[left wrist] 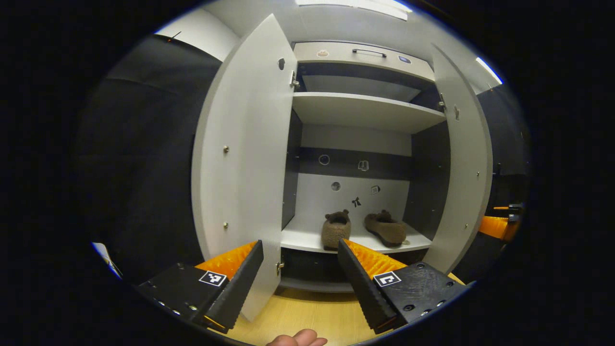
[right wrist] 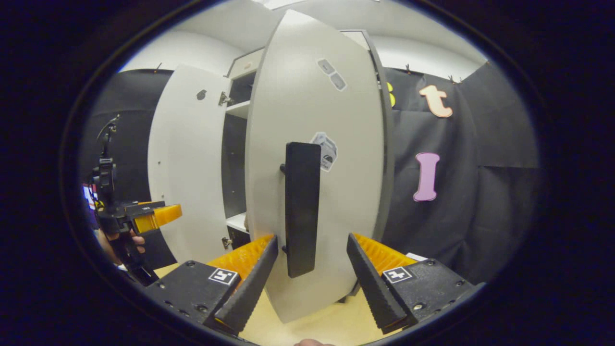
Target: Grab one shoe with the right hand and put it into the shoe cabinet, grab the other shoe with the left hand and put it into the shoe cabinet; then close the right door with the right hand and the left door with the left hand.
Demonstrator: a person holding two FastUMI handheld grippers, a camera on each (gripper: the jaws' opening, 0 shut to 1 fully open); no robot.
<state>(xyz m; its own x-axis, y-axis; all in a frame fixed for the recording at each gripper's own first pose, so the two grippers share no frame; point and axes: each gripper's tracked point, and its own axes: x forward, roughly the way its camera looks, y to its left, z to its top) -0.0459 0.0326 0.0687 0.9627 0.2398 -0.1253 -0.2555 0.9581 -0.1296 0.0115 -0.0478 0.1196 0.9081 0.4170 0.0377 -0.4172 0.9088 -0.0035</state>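
Two brown fuzzy shoes, one [left wrist: 336, 229] on the left and one [left wrist: 386, 228] on the right, rest side by side on the cabinet's bottom shelf [left wrist: 307, 239]. My left gripper [left wrist: 300, 265] is open in front of the cabinet, close to the edge of the open left door [left wrist: 242, 158]. The right door [left wrist: 463, 158] also stands open. In the right gripper view, my right gripper [right wrist: 311, 259] is open, and the right door's [right wrist: 317, 115] upright black handle [right wrist: 301, 206] stands between its fingers without touching them. The left gripper [right wrist: 151, 216] shows farther off at the left.
The cabinet has an upper shelf [left wrist: 365, 108] and a top drawer with a dark handle [left wrist: 369, 51]. Pale wooden floor [left wrist: 312, 315] lies below the cabinet. Black cloth walls stand on both sides. A hand [right wrist: 117, 245] holds the left gripper.
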